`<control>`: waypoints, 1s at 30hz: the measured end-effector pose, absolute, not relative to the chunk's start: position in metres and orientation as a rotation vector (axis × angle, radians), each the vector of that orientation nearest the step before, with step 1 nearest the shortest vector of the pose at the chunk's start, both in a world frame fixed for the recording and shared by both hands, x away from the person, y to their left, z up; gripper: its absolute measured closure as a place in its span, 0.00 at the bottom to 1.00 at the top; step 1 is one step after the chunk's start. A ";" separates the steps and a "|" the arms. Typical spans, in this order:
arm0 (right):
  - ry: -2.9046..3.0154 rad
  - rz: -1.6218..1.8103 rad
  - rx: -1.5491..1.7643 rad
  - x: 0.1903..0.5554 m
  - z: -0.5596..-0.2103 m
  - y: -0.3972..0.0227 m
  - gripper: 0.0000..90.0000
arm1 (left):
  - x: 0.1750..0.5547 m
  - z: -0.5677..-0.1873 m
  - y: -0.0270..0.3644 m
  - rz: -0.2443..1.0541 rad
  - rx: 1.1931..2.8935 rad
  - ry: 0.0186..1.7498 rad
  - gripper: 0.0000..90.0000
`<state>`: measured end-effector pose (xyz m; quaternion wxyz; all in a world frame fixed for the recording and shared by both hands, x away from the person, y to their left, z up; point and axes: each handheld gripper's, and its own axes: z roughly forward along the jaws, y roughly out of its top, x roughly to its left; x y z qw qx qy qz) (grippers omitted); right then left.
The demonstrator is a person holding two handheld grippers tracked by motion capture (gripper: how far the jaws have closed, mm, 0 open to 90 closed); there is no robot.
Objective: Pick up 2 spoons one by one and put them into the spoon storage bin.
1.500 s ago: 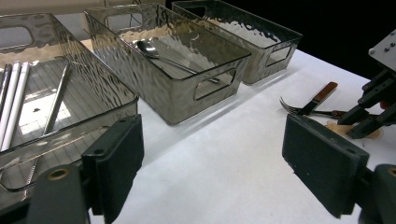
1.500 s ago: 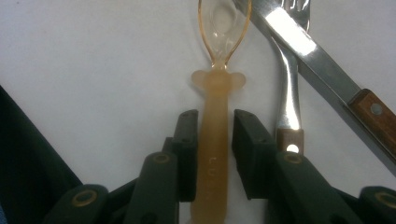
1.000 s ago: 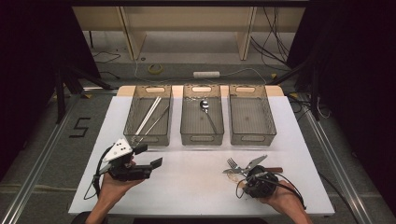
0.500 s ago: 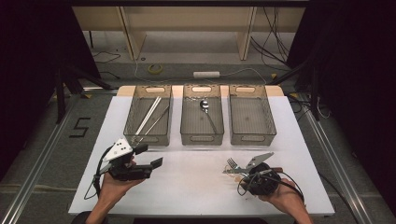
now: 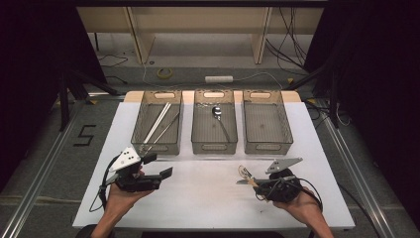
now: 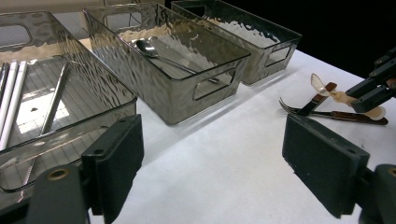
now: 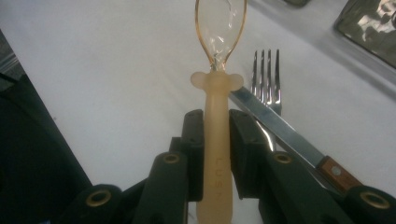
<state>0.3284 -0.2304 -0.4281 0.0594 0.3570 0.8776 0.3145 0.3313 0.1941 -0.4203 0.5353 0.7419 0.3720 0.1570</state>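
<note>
My right gripper [image 7: 215, 123] is shut on the cream handle of a small spoon [image 7: 217, 158], whose clear bowl points away from me. In the high view this gripper [image 5: 258, 182] is low over the table's front right, with the spoon [image 5: 243, 171] sticking out to its left. A fork [image 7: 266, 70] and a wood-handled knife [image 7: 280, 130] lie on the table just beside the jaws. My left gripper [image 5: 159, 166] hovers at the front left, open with nothing between its pads [image 6: 116, 161]. From there the right gripper [image 6: 373, 88] and the fork [image 6: 299, 108] show at the far right.
Three clear bins stand in a row at the back of the white table [image 5: 208, 203]. The left bin [image 5: 140, 121] holds chopsticks [image 5: 157, 122], the middle bin [image 5: 214, 147] a metal spoon [image 5: 217, 111], and nothing lies in the right bin [image 5: 267, 147]. Open tabletop separates the two grippers.
My right gripper has shifted slightly with the spoon still in its jaws. The left gripper has stayed where it was.
</note>
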 end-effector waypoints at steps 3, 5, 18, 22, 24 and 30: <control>2.639 0.977 1.081 0.333 -0.427 -0.229 0.86 | 0.331 -0.420 0.194 0.374 1.770 0.888 0.22; 2.625 0.993 1.077 0.336 -0.425 -0.228 0.86 | 0.331 -0.420 0.195 0.374 1.766 0.889 0.22; 2.562 1.105 1.050 0.367 -0.408 -0.210 0.86 | 0.332 -0.421 0.195 0.373 1.759 0.895 0.22; 2.544 1.130 1.036 0.379 -0.399 -0.200 0.86 | 0.332 -0.421 0.195 0.374 1.758 0.894 0.22; 2.545 1.136 1.030 0.384 -0.396 -0.195 0.86 | 0.332 -0.421 0.195 0.374 1.757 0.892 0.22; 2.543 1.144 1.016 0.399 -0.387 -0.179 0.86 | 0.331 -0.420 0.195 0.368 1.751 0.887 0.22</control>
